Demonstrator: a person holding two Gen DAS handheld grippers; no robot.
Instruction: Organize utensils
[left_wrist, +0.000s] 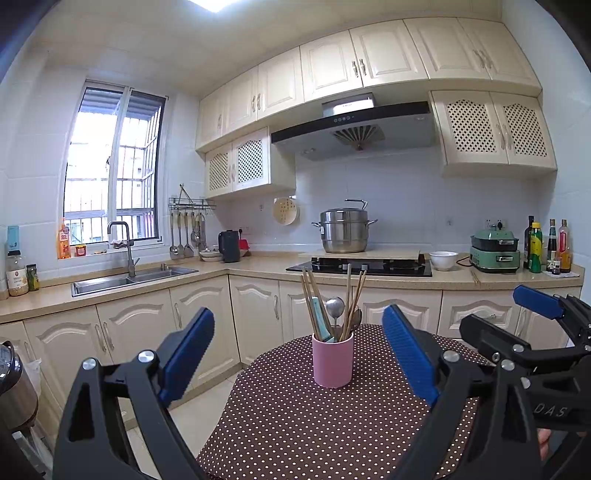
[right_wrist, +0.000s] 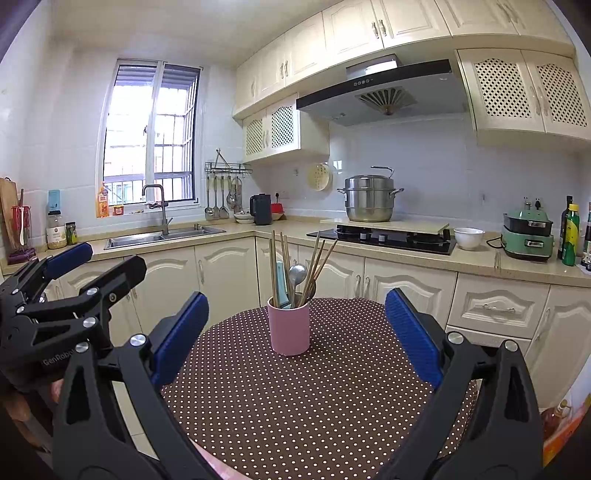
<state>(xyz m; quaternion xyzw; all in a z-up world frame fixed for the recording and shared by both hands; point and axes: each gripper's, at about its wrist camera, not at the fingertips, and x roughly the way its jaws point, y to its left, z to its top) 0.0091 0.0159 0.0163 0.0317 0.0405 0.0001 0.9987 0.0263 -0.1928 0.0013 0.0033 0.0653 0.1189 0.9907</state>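
Pink holder (left_wrist: 332, 360) upright on polka-dot tabletop (left_wrist: 295, 424), toward far edge, roughly centred between both grippers. Inside holder: wooden chopsticks (left_wrist: 308, 295) leaning outward on both sides, metal spoon (left_wrist: 335, 306) bowl-up, teal-handled utensil (left_wrist: 320, 321). Left gripper (left_wrist: 298, 354) above near side of tabletop, jaws spread wide, nothing between them. Right gripper (right_wrist: 297, 338) alongside, jaws likewise spread, holding nothing. Both well short of holder. Kitchen counter behind carries sink (right_wrist: 162, 234), steel pot (right_wrist: 369, 199), white bowl (right_wrist: 468, 238).
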